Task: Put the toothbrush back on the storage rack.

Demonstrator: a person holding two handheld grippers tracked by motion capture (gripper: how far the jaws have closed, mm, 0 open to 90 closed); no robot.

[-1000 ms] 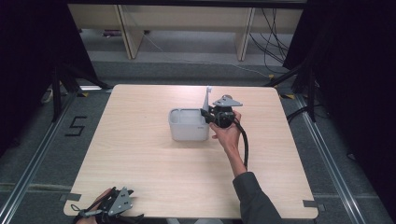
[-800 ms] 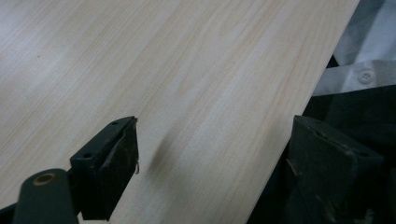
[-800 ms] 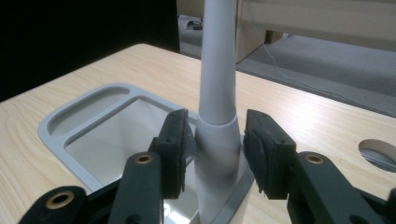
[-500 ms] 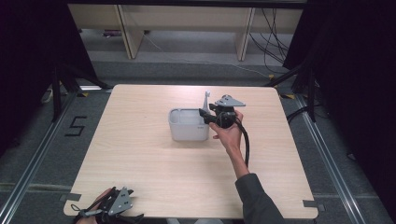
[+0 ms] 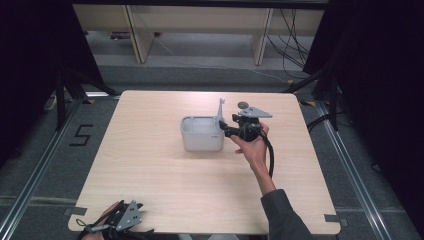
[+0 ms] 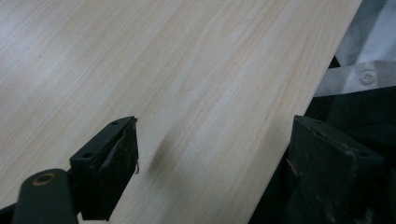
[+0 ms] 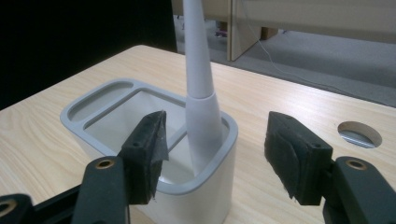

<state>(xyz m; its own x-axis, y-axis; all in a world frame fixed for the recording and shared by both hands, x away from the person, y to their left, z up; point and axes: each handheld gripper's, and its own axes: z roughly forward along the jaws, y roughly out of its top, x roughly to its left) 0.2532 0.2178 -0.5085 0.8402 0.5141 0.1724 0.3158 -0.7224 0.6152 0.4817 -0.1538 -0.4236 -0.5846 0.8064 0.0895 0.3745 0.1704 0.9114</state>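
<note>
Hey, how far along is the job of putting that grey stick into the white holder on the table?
Done, it seems: the grey stick stands in the white holder, leaning at its near rim. In hand: the right tool has just been opening its jaws; they sit either side of the stick with gaps, no pad pressing. The left tool rests open at the table edge. Left, probably: drawing the right tool away.

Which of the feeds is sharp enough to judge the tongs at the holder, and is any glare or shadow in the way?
Right gripper view: sharp on the white brush handle and grey holder, no glare, tongs open around the handle without touching. High view: even light, dark surround, details small. Left gripper view: table soft, faint shadow by one pad.
</note>
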